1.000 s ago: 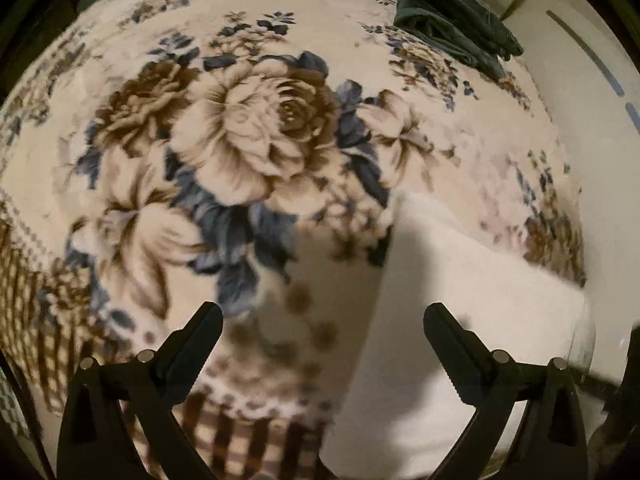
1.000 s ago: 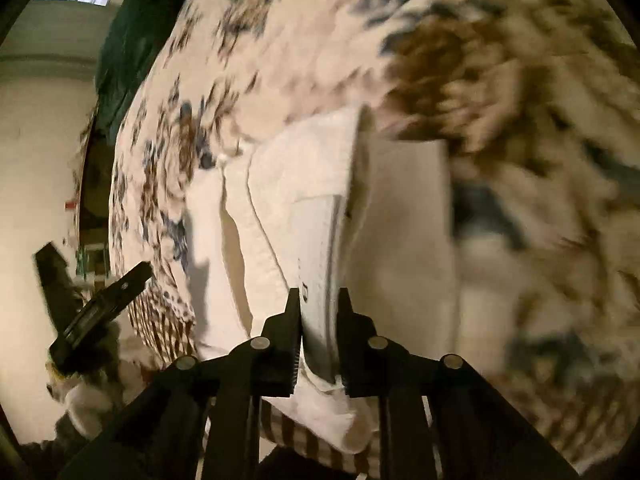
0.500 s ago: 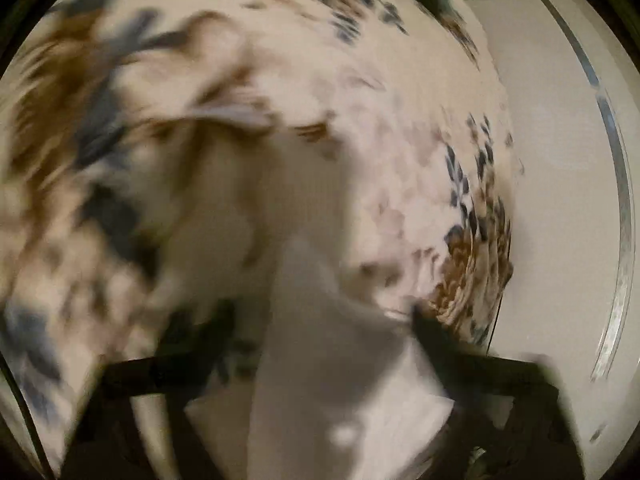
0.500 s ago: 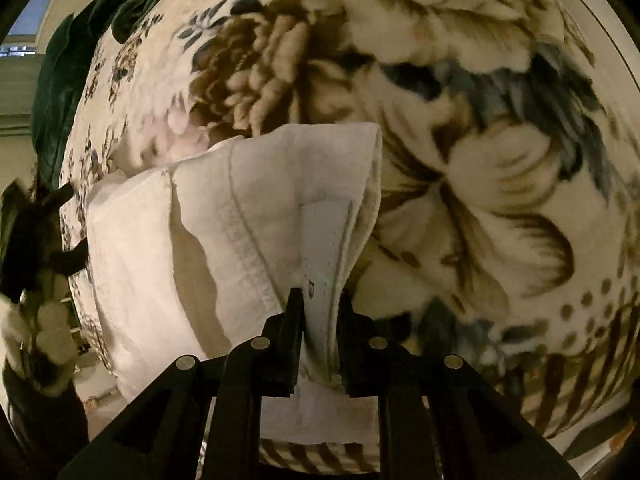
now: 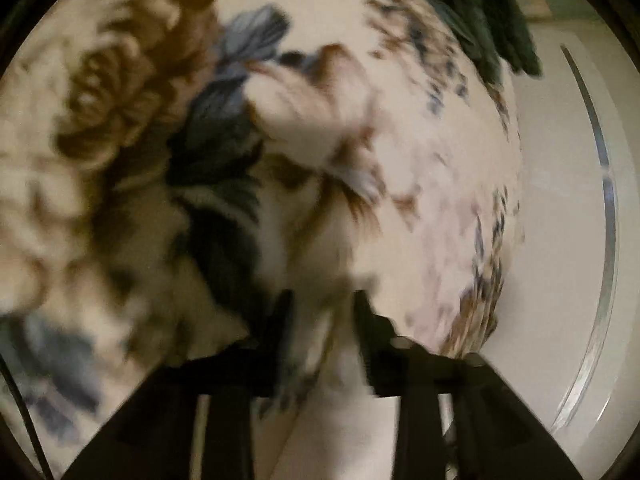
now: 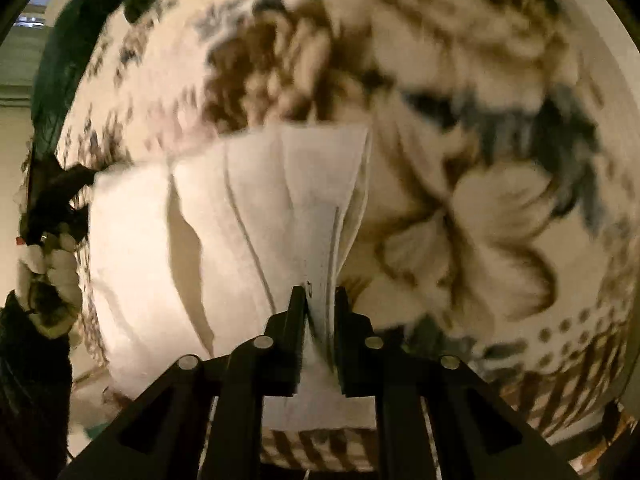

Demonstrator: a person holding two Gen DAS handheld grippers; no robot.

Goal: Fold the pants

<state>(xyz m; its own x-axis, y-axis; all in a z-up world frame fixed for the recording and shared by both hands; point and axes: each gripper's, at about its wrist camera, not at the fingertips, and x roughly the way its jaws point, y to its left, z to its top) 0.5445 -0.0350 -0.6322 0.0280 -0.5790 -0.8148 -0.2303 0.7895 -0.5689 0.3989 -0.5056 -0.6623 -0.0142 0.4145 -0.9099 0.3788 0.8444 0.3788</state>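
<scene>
White pants [image 6: 240,240] lie folded on a floral blanket [image 6: 480,160]. My right gripper [image 6: 319,292] has the pants' right folded edge between its fingers; its jaws are opening, and the cloth still fills the gap and touches both pads. At the pants' left edge, the right wrist view shows my left gripper [image 6: 86,192], held by a gloved hand [image 6: 48,272]. The blurred left wrist view shows my left gripper [image 5: 322,300] with narrow jaws closed on white pants cloth [image 5: 348,420].
The blanket [image 5: 120,120] covers the whole bed, with a brown checked border [image 6: 560,380] at the near edge. A dark green cloth [image 5: 500,20] lies at the far end. A pale surface with a metal strip [image 5: 604,200] lies beyond the bed's right edge.
My left gripper went from wide open over the blanket to closed on the pants' left edge. My right gripper sank with the fold, laying the pants flatter, and its gap widened slightly.
</scene>
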